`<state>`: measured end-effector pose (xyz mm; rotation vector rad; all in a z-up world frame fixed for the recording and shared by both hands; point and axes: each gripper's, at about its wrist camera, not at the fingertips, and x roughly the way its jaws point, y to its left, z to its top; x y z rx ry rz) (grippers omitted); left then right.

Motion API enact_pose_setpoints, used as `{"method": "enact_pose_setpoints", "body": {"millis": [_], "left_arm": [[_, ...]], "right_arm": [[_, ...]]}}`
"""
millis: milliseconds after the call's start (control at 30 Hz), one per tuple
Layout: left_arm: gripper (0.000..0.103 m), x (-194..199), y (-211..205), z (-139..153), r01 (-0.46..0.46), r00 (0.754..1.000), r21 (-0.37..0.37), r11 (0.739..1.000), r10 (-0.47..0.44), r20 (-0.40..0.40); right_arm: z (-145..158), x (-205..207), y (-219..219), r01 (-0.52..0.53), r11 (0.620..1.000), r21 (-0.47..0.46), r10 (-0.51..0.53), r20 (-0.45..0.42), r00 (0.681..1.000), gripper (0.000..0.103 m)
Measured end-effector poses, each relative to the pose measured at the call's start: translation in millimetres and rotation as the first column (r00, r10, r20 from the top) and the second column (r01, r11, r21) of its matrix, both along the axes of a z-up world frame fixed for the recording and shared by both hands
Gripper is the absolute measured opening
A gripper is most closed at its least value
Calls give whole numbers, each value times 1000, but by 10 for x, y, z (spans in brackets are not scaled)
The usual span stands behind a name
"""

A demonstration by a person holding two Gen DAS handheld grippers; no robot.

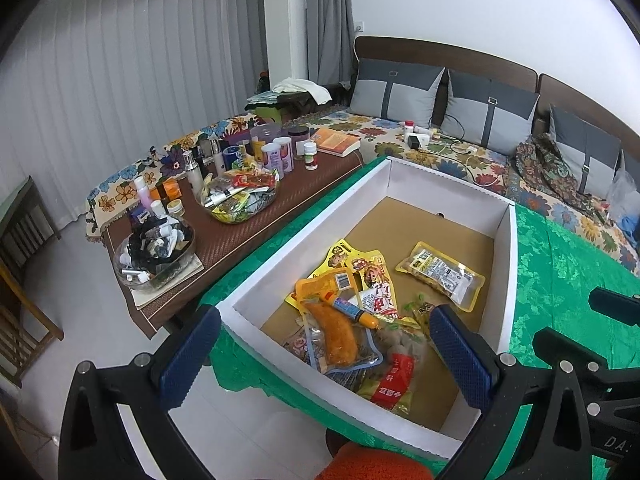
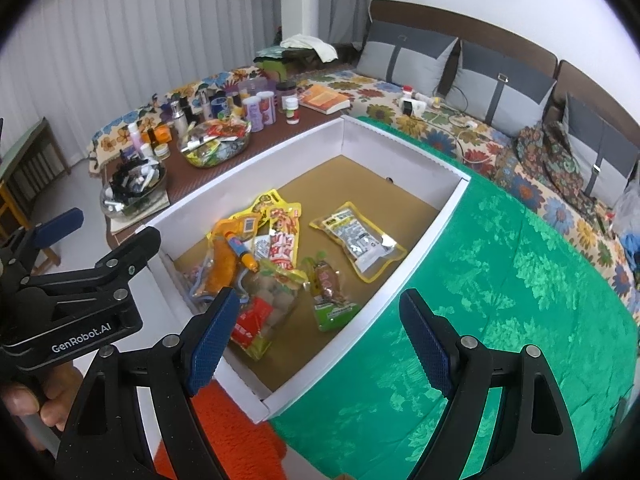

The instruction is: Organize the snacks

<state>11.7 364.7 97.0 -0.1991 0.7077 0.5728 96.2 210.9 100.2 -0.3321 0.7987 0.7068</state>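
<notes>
A white cardboard box (image 1: pixel 440 196) with a brown floor sits on a green cloth (image 1: pixel 560 280). In it lie a yellow cartoon packet (image 1: pixel 360 276), a clear yellow-edged packet (image 1: pixel 440 276), an orange packet (image 1: pixel 336 336) and a red-labelled bag (image 1: pixel 396 380). My left gripper (image 1: pixel 324 356) hangs open above the box's near end with nothing between its pads. In the right wrist view the same box (image 2: pixel 400 164) holds those packets and a green packet (image 2: pixel 330 292). My right gripper (image 2: pixel 320 342) is open over the box's near right wall, holding nothing. The left gripper (image 2: pixel 100 236) shows at that view's left edge.
A low brown table (image 1: pixel 320 176) left of the box carries bottles, jars, a book, a glass bowl of sachets (image 1: pixel 240 200) and a bowl of small items (image 1: pixel 154 252). Behind is a floral-covered sofa (image 1: pixel 400 132) with grey cushions. An orange cushion (image 2: pixel 224 432) lies below the box. A hand (image 2: pixel 24 400) holds the left gripper.
</notes>
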Motion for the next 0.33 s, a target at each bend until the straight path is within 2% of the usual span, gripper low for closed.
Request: {"method": "enact_pose_setpoints", "body": {"millis": [233,333], "left_arm": [[103,4,53,-63,-4,1000,-32,999,4,5],[103,18,55,-69,-4,1000,-21,1000,4,0]], "right_arm": [[-45,33,2,-3,1000,-8,3,-15,1000,85],[-55,46,10,-4,1000,-5,4,-19,1000,85]]}}
